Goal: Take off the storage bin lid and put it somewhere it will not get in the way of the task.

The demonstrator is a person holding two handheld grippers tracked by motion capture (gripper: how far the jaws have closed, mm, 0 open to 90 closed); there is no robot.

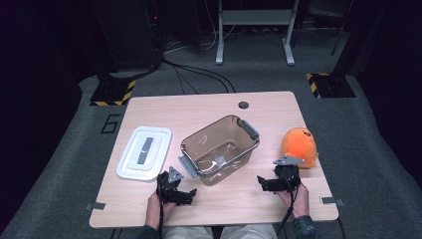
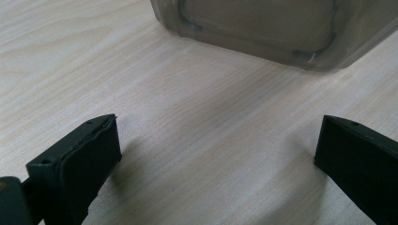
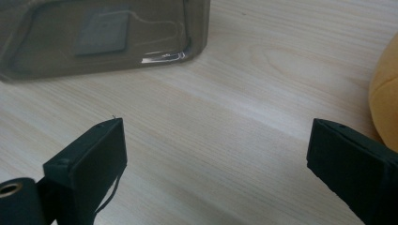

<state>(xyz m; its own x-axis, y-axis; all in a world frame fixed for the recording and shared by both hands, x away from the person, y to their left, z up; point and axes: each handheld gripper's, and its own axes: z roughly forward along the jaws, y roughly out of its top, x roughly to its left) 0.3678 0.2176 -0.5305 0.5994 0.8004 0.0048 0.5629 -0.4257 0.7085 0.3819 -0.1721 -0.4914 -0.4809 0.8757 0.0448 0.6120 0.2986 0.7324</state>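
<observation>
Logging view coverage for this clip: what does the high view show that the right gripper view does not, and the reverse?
High view alone: the white lid left of the clear bin, the left tongs, both hands, the floor cables. Right gripper view alone: a close look along the right tongs, jaws wide apart over bare wood, and a grey square seen through the bin's wall. Shared: bin, orange plush toy, table.

orange plush toy (image 1: 299,146), smoky clear bin (image 1: 219,149), white lid (image 1: 144,152)
</observation>
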